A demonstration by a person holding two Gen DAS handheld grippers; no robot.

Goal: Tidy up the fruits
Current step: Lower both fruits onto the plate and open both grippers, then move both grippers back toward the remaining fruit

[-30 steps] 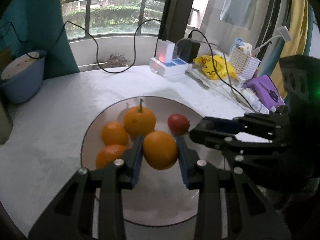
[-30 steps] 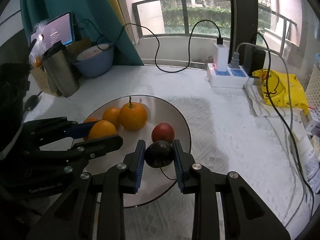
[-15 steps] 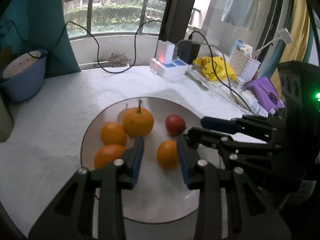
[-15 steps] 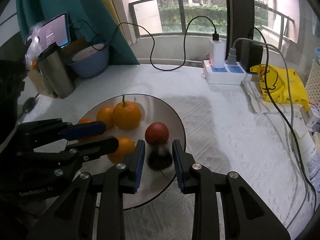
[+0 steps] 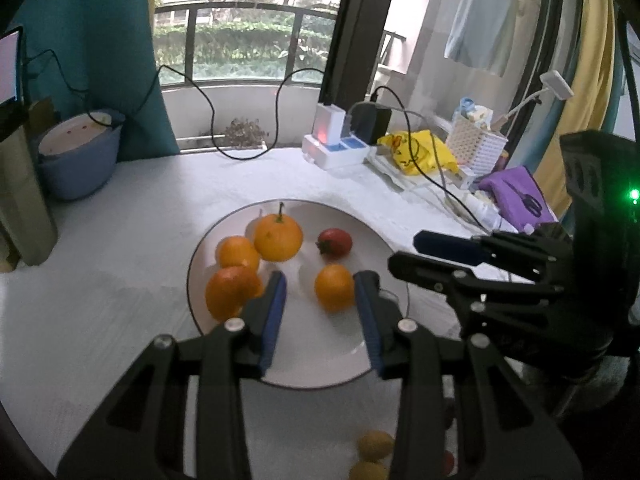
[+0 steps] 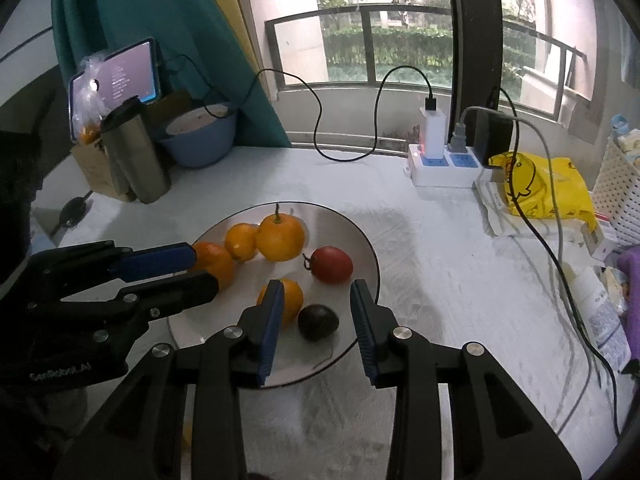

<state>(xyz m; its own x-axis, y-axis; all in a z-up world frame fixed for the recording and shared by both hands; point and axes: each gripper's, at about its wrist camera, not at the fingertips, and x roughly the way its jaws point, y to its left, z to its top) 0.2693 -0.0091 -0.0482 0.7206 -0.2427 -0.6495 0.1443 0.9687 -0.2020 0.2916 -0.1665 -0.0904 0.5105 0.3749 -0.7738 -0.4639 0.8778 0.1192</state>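
A round white plate (image 5: 320, 376) (image 6: 372, 256) holds several oranges, a red tomato (image 5: 335, 243) (image 6: 331, 264) and a dark purple fruit (image 6: 318, 322). My left gripper (image 5: 320, 300) is open and empty, raised above the plate, with a released orange (image 5: 334, 293) lying on the plate beyond its fingertips. My right gripper (image 6: 317, 304) is open and empty above the dark fruit, which lies on the plate beside that orange (image 6: 290, 298). A stemmed orange (image 5: 278, 238) (image 6: 280, 238) sits at the plate's far side.
A power strip with chargers (image 6: 444, 166), cables, a yellow bag (image 6: 540, 184) and a white basket (image 5: 476, 148) lie at the right. A blue bowl (image 6: 200, 136), steel tumbler (image 6: 136, 152) and phone (image 6: 116, 80) stand at the left. Two small yellow fruits (image 5: 372, 456) lie near the front edge.
Both grippers opened: the left let go of its orange and the right let go of the dark fruit, both onto the plate. Both grippers then drew back and up.
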